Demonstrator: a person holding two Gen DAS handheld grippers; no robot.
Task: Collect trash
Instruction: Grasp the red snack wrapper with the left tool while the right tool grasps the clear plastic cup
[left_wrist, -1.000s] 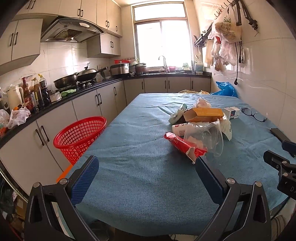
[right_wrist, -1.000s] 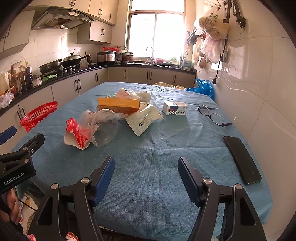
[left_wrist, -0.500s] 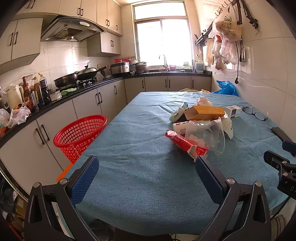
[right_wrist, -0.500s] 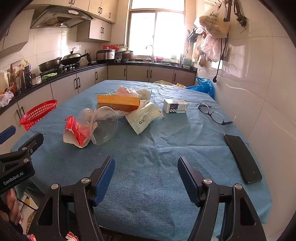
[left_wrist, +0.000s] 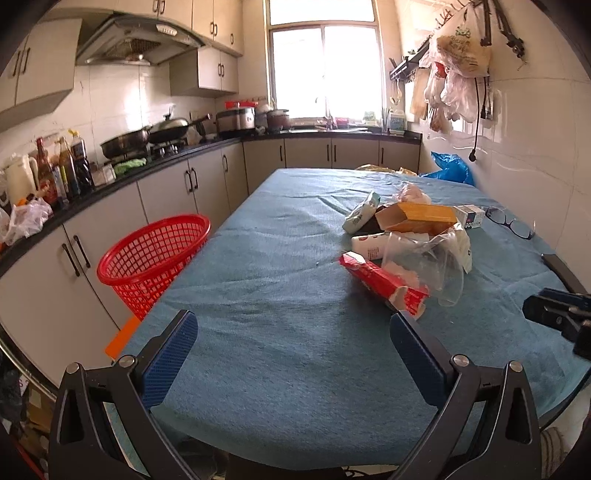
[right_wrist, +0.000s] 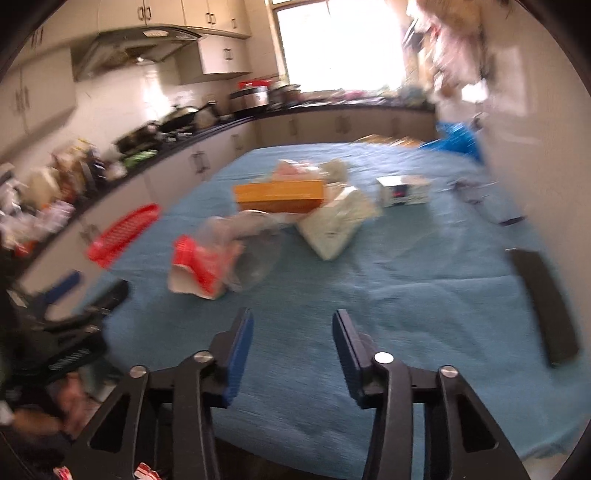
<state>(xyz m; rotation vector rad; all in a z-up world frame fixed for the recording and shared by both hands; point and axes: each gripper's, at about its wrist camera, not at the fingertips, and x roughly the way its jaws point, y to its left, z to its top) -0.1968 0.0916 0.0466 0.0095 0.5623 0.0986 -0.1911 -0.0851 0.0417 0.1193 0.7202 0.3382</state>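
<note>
Left gripper (left_wrist: 293, 334) jaws wide open, right gripper (right_wrist: 292, 334) jaws partly open, both empty above blue-clothed desk (left_wrist: 280, 258) near crumpled red wrapper (left_wrist: 384, 282).

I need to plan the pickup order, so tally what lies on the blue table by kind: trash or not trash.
Trash: 7 (red wrapper, clear cup, white tube, orange box, green-white pouch, pink bag, white paper bag)
Not trash: 3 (small white box, glasses, phone)
Total: 10
</note>
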